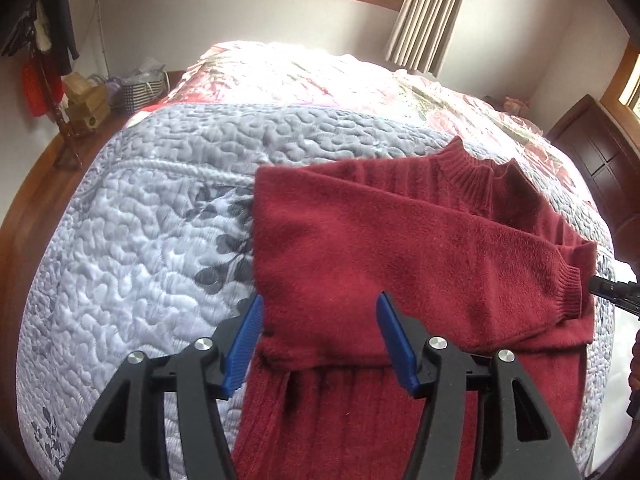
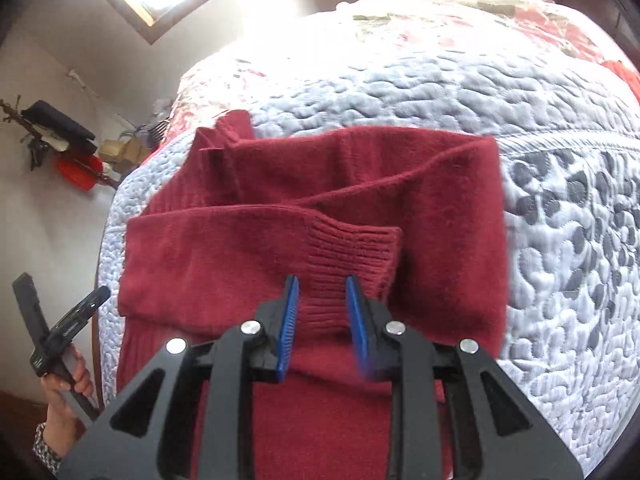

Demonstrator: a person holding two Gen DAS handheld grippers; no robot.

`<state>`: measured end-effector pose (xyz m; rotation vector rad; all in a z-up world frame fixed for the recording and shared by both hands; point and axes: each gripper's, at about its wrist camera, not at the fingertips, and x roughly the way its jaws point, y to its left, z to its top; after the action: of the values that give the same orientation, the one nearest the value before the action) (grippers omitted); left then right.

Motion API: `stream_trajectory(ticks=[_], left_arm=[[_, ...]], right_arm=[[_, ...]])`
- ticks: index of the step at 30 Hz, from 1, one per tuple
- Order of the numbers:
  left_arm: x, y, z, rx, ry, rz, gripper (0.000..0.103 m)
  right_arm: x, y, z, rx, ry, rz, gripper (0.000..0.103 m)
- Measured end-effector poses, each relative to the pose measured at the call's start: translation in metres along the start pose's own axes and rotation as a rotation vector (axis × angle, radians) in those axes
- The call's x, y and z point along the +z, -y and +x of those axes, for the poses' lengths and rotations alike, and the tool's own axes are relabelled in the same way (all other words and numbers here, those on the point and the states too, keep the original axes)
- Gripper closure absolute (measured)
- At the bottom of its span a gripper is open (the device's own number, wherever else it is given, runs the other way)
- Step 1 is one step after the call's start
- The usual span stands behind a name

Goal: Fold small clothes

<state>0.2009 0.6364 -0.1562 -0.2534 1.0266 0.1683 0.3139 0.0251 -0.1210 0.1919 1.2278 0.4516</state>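
With both sleeves folded across its body, one dark red fuzzy knit sweater (image 1: 360,240) lies flat on the grey-white quilted bedspread (image 1: 140,220), directly ahead of and under both tongs. Count: one sweater, two sleeves, two ribbed cuffs, one ribbed collar (image 1: 480,176).

Left tongs (image 1: 320,340): two blue-padded fingers (image 1: 246,344) spread wide apart, straddling the sweater's lower body near one cuff, gripping nothing. Whether the pads touch the knit, can't tell. Collar sits far ahead, to the right of these tongs.

Right tongs (image 2: 322,312): two blue pads (image 2: 288,324) set narrower, one either side of the ribbed cuff (image 2: 352,240) of the top sleeve. A gap shows between pads and cuff edges in places; can't tell if they're clamped or just bracketing it.

From the right wrist view, the left tongs' black handle (image 2: 56,328) shows at far left, held in one hand (image 2: 68,388) off the bed edge.

One floral red-and-white cover (image 1: 360,80) lies beyond the quilt.
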Motion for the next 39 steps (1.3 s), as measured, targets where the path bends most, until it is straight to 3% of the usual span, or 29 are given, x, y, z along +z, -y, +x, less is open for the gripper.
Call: stream_trajectory(ticks=[4, 6, 11, 13, 15, 16, 20, 28, 31, 39], left_arm=[[-0.002, 0.018, 0.033, 0.028, -0.054, 0.041, 0.044], [-0.006, 0.020, 0.050, 0.058, -0.088, 0.063, 0.044], [-0.019, 0.026, 0.065, 0.108, -0.109, 0.134, 0.044], [-0.019, 0.030, 0.051, 0.115, -0.099, 0.151, 0.043], [-0.022, 0.028, 0.028, 0.084, -0.074, 0.141, 0.026], [-0.027, 0.025, 0.015, 0.080, -0.062, 0.138, 0.022], [-0.061, 0.005, -0.030, 0.072, -0.072, 0.154, 0.019], [-0.169, -0.045, -0.085, 0.056, -0.241, 0.074, 0.019], [-0.203, -0.053, -0.093, 0.031, -0.306, 0.072, 0.019], [-0.259, -0.061, -0.087, 0.020, -0.415, 0.045, 0.019]], right_arm=[[-0.001, -0.005, 0.035, -0.045, -0.079, 0.007, 0.077], [-0.005, 0.004, 0.052, -0.096, -0.113, 0.024, 0.084], [-0.011, 0.013, 0.046, -0.046, -0.096, 0.066, 0.084], [-0.015, 0.009, 0.030, -0.055, -0.079, 0.047, 0.075], [-0.022, 0.002, 0.005, -0.085, -0.033, 0.012, 0.065], [-0.029, 0.000, -0.008, -0.090, -0.017, 0.002, 0.063], [-0.080, 0.005, -0.043, -0.093, -0.028, -0.001, 0.062], [-0.215, 0.020, -0.070, -0.153, -0.180, 0.063, 0.058], [-0.258, 0.026, -0.074, -0.132, -0.231, 0.098, 0.054], [-0.317, 0.034, -0.067, -0.117, -0.325, 0.131, 0.053]])
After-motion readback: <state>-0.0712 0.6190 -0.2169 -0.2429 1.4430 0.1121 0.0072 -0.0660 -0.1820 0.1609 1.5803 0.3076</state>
